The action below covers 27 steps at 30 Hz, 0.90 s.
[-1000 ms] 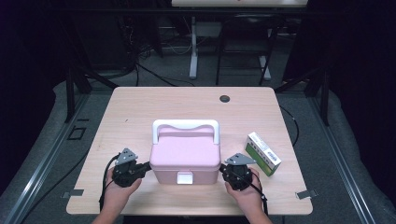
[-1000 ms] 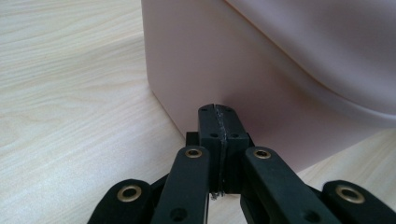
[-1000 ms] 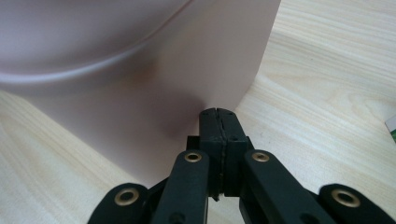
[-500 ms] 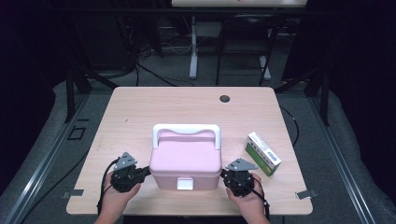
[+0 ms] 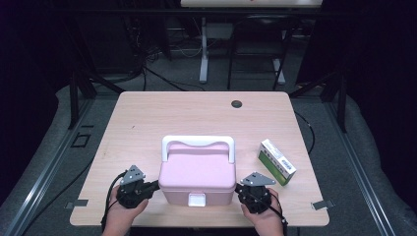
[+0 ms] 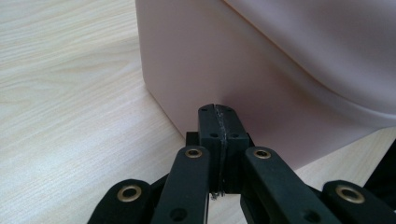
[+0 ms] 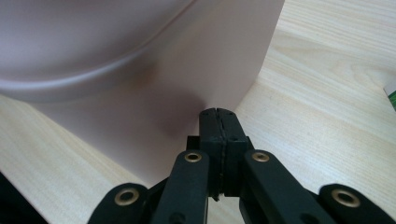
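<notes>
The left gripper (image 5: 156, 185) is closed tight with nothing in it, and its tip pushes on the left side of the pink box (image 5: 197, 173). The right gripper (image 5: 238, 187) is closed the same way and pushes on the right side. The box sits between them near the front edge of the desk (image 5: 147, 113). A green and white carton (image 5: 277, 161) lies just to its right.

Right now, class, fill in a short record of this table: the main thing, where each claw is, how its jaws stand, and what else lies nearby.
main thing: pink box with white handle, lid down
left claw: shut, tips at the box's left wall
right claw: shut, tips at the box's right wall
held: nothing between either pair of jaws
nearby: green and white carton, right of the box, apart from it
surface: wooden table
</notes>
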{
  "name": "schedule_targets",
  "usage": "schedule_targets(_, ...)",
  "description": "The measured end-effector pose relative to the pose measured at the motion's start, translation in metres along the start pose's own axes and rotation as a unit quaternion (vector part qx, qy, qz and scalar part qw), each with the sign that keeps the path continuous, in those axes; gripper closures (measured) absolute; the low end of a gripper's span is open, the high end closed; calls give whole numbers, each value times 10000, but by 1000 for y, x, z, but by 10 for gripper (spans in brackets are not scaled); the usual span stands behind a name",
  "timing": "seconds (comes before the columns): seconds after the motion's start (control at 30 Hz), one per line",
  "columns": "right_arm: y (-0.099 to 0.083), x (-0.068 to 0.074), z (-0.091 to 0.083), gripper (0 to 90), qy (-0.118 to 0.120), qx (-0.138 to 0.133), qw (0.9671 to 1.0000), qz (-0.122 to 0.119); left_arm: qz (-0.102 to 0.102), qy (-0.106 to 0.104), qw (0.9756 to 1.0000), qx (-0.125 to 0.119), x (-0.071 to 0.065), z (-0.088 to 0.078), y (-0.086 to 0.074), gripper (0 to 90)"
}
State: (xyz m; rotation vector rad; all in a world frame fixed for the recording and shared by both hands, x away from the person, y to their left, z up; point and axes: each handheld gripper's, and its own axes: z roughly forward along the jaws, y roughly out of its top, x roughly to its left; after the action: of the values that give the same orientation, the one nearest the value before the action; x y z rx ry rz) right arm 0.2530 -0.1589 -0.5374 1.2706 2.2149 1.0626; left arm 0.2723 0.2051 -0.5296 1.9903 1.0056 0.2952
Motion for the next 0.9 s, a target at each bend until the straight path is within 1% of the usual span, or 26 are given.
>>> schedule_targets(0.03,-1,0,-1,900,5,-1,10000,-51,7,-2,10000,2,0,0,0,900)
schedule_targets(0.1,-2,1,-3,900,25,10,10000,-37,-10,-8,10000,-15,-1,-1,-1,900)
schedule_targets(0.17,-4,3,-5,900,36,20,10000,-41,14,-25,10000,19,-2,-2,-2,900)
schedule_targets(0.2,-4,3,-5,900,33,28,10000,-69,40,-12,10000,8,-3,-2,-2,900)
schedule_targets(0.23,-5,3,-6,900,36,18,10000,-84,29,-44,10000,33,-3,-3,-2,900)
schedule_targets(0.27,-6,4,-7,900,39,17,10000,-40,28,-28,10000,41,-4,-4,-3,900)
schedule_targets(0.3,-6,4,-8,900,29,26,10000,-88,22,-44,10000,11,-5,-3,-3,900)
schedule_targets(0.37,-7,3,-9,900,40,23,10000,-87,26,-62,10000,37,-6,-4,-4,900)
schedule_targets(0.43,-9,3,-11,900,19,35,10000,-36,41,-70,9999,59,-9,-5,-4,900)
schedule_targets(0.47,-10,3,-12,900,23,23,10000,-42,73,-116,9999,56,-11,-5,-5,900)
schedule_targets(0.53,-10,2,-13,900,23,33,10000,-4,109,-132,9998,95,-11,-6,-5,900)
schedule_targets(0.6,-11,1,-14,900,45,30,10000,-21,41,-161,9999,49,-11,-5,-6,900)
schedule_targets(0.67,-11,1,-13,900,35,4,10000,-50,62,-164,9998,79,-10,-6,-6,900)
schedule_targets(0.7,-11,1,-13,900,60,16,10000,-52,44,-180,9998,23,-9,-5,-6,900)
schedule_targets(0.77,-11,-1,-13,900,135,10,9999,11,2,-209,9998,22,-8,-5,-6,900)
schedule_targets(0.83,-12,-3,-12,871,159,16,9998,77,-42,-182,9998,10,-6,-5,-6,872)
schedule_targets(0.9,-11,-5,-12,843,153,25,9999,46,-44,-196,9998,6,-5,-5,-6,826)
